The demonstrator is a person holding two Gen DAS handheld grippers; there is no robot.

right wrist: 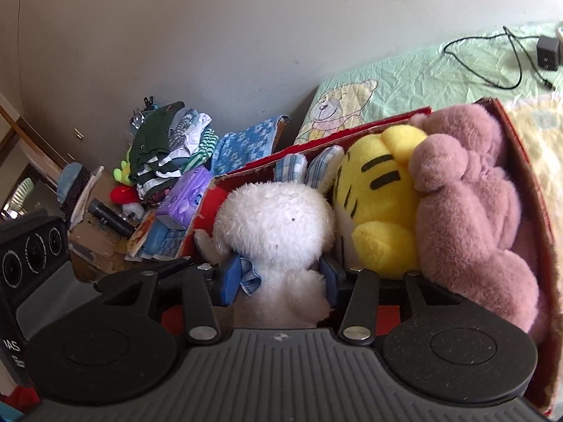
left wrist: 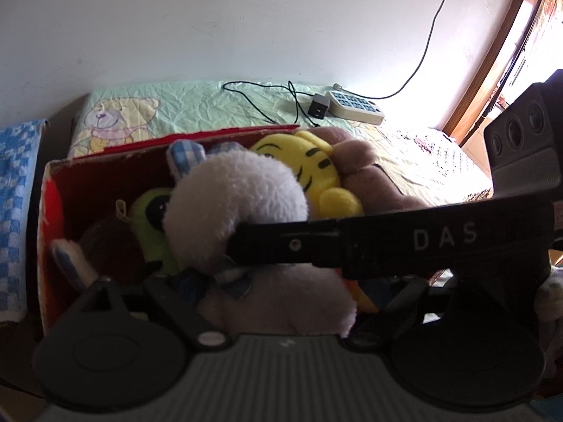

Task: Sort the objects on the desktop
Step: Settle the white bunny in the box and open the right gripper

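A red cardboard box (right wrist: pixel 524 154) on the bed holds several plush toys. A white rabbit (right wrist: pixel 278 221) with blue checked ears sits in the middle of it. My right gripper (right wrist: pixel 279 279) is shut on its neck, both blue pads (right wrist: pixel 228 281) pressed into the fur. To the rabbit's right lie a yellow striped plush (right wrist: pixel 380 204) and a pink plush (right wrist: pixel 468 211). In the left wrist view the rabbit (left wrist: pixel 232 204) fills the centre, with a green plush (left wrist: pixel 155 228) and a brown one (left wrist: pixel 109 246) to its left. My left gripper (left wrist: pixel 260 281) stands open around the rabbit's lower body. The right gripper's black body hides part of it.
A power strip (left wrist: pixel 355 107), a black charger (left wrist: pixel 318 109) and a cable lie on the green bear-print sheet (left wrist: pixel 197 105) behind the box. A blue checked towel (left wrist: pixel 17 211) hangs left of it. Folded clothes (right wrist: pixel 169 147), a purple pack (right wrist: pixel 183 200) and a black cylinder (right wrist: pixel 109 218) crowd the floor.
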